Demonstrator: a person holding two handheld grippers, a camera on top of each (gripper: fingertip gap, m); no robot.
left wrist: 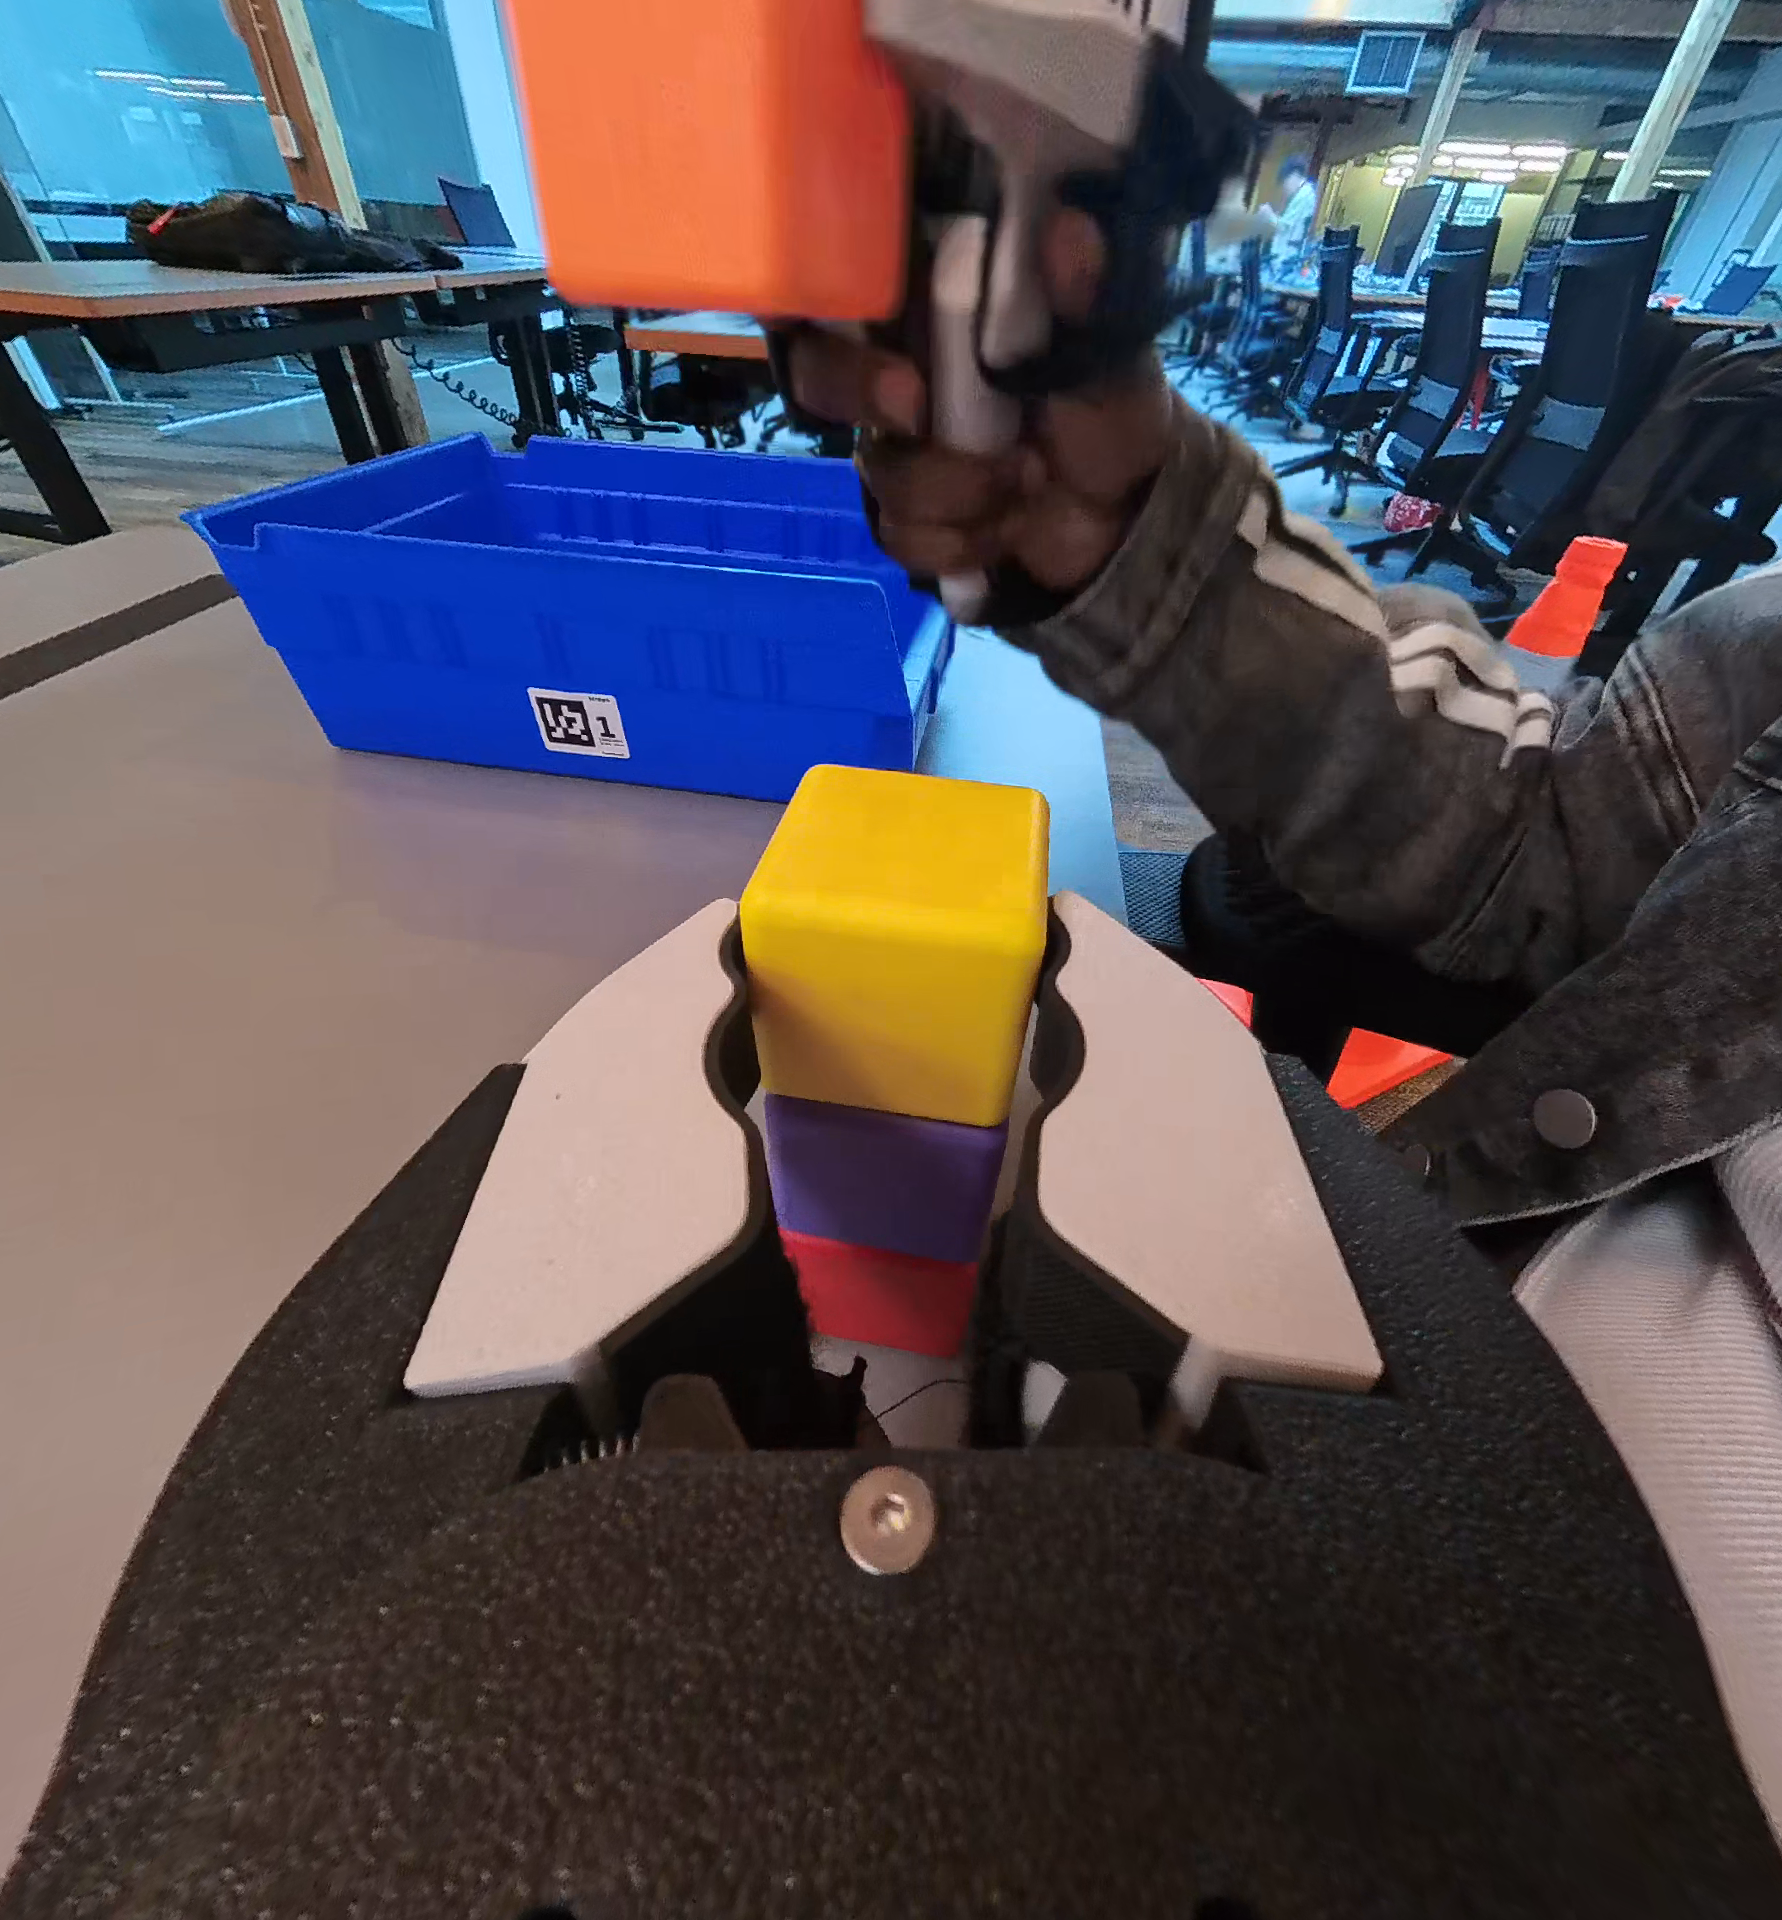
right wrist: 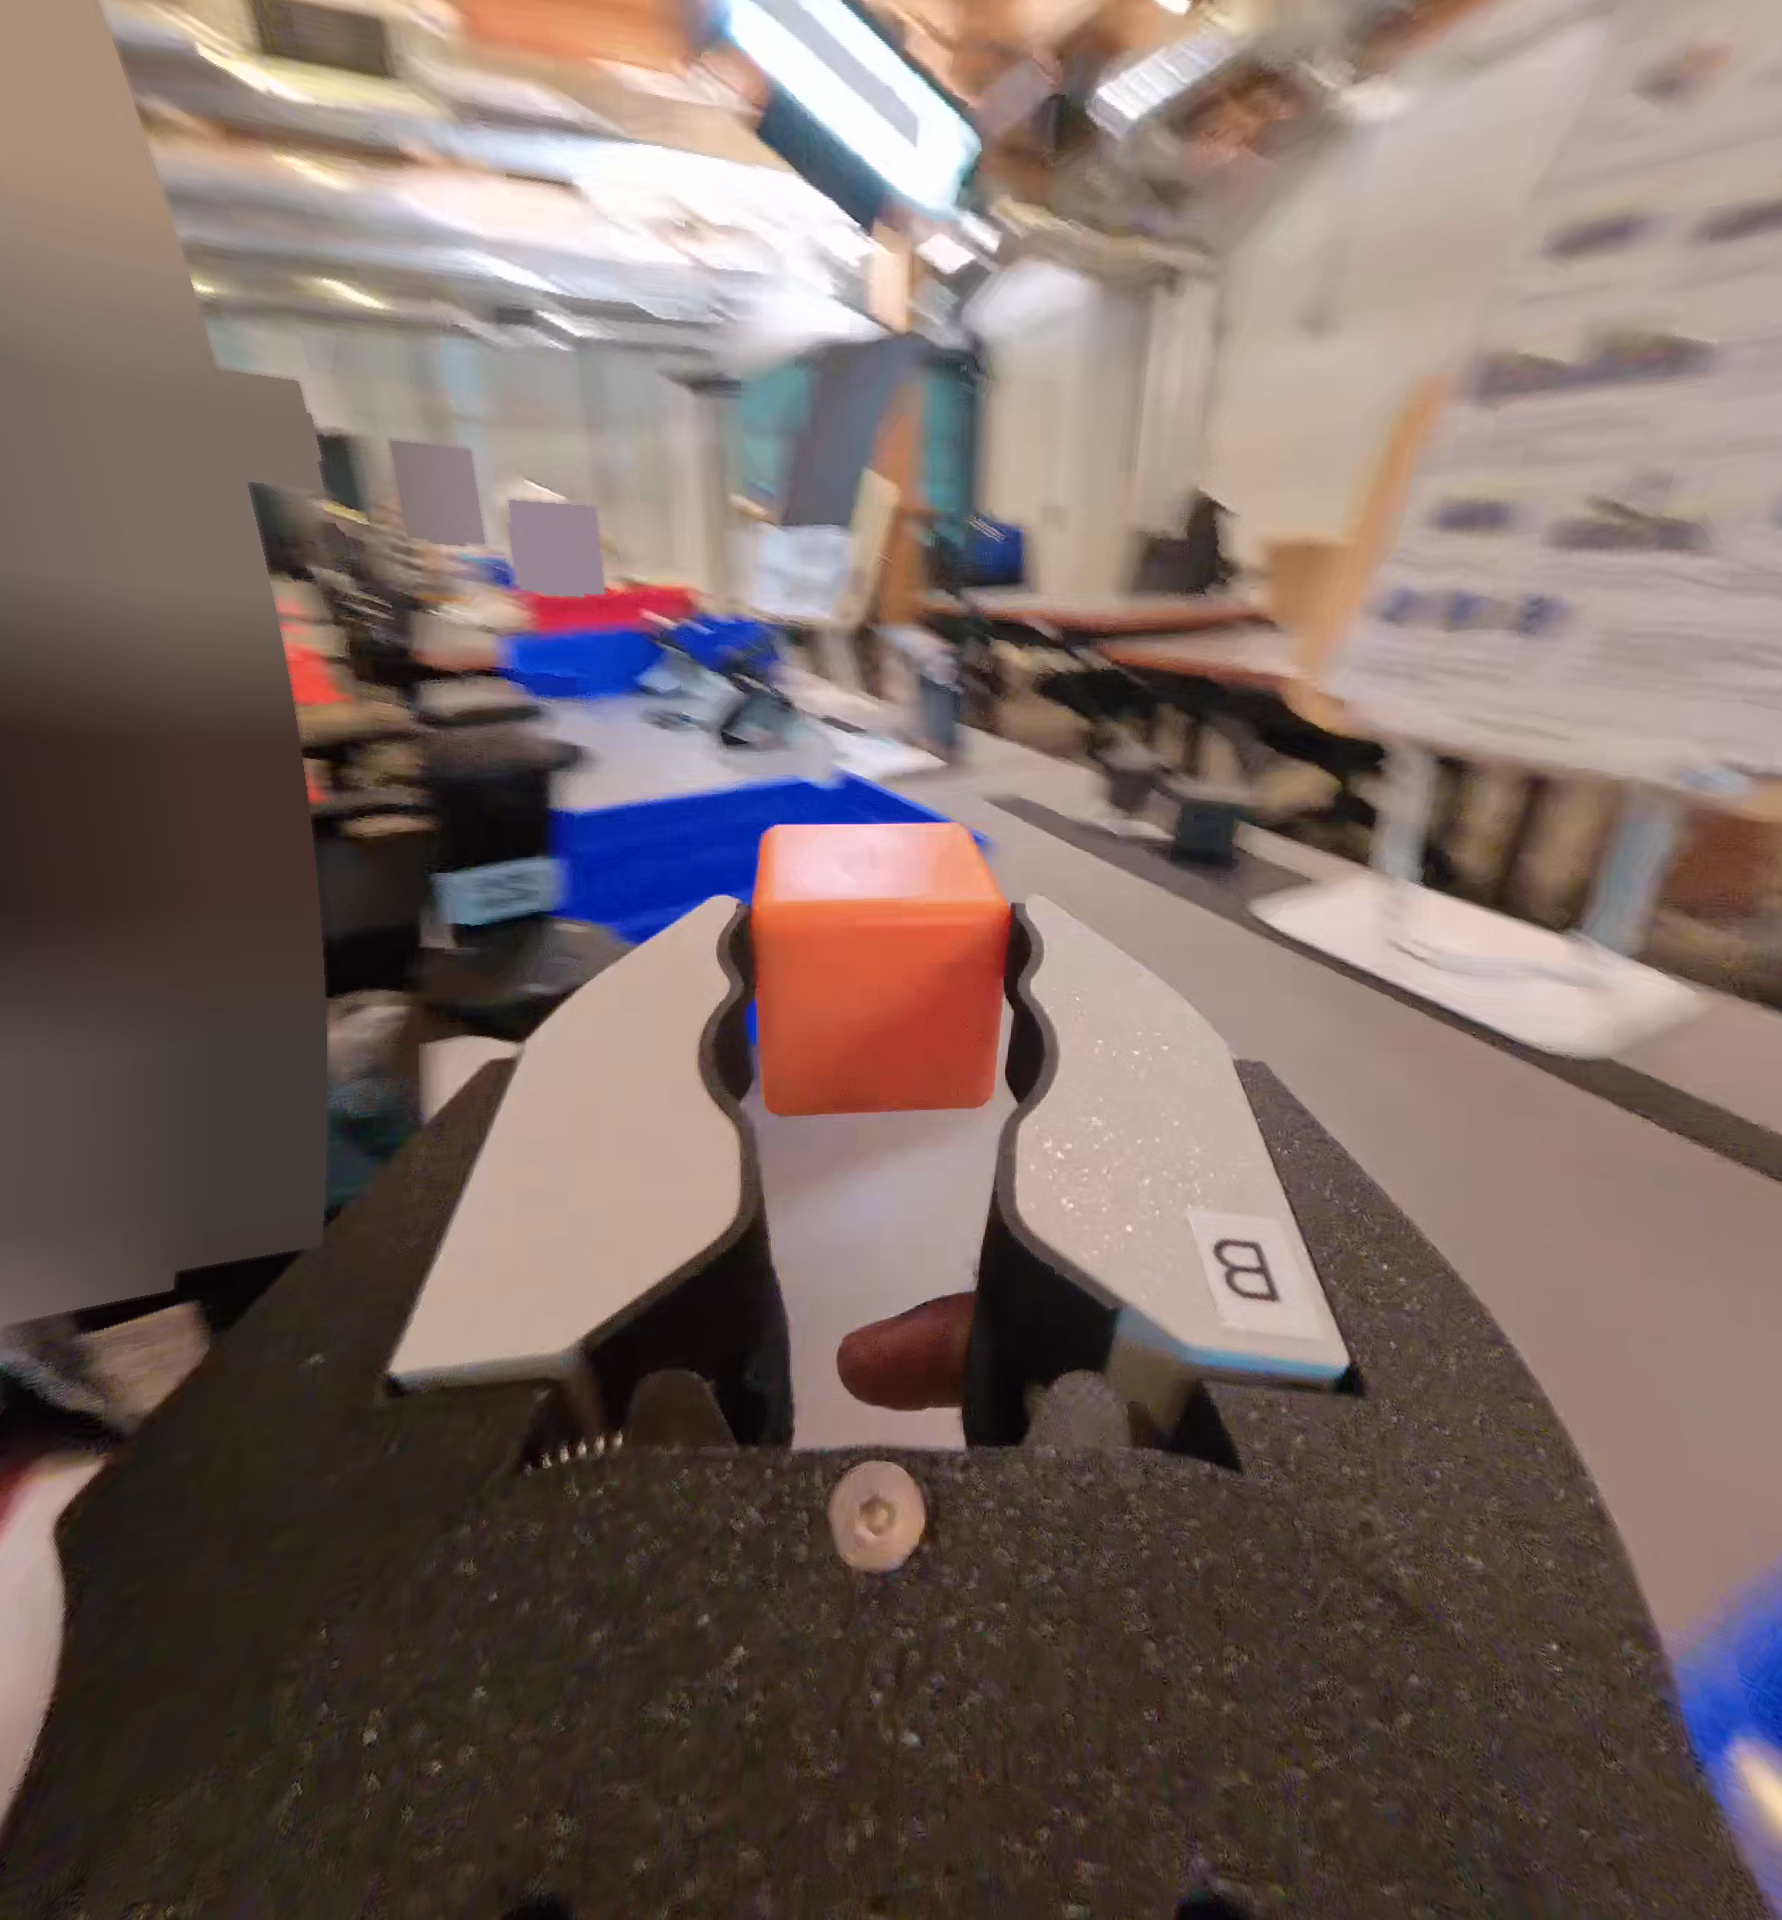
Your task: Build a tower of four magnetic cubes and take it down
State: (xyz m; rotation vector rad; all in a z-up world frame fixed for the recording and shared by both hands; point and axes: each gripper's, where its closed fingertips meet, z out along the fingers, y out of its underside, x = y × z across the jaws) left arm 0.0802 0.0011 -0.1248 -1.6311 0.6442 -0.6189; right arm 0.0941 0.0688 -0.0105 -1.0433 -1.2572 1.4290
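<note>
Left gripper (left wrist: 895,966) clamps yellow cube (left wrist: 892,935); blurred right hand (left wrist: 1012,457) seemingly raised.

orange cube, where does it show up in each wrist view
Left wrist view: orange cube at top centre, high above the yellow-topped stack, carried by the far gripper.
Right wrist view: orange cube at centre, clamped in that view's own gripper.
Shared landmark: blue bin behind on the table.

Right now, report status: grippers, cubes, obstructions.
Left gripper clamps yellow cube atop purple and red. Right gripper holds orange cube aloft. Blue bin behind stack.
</note>
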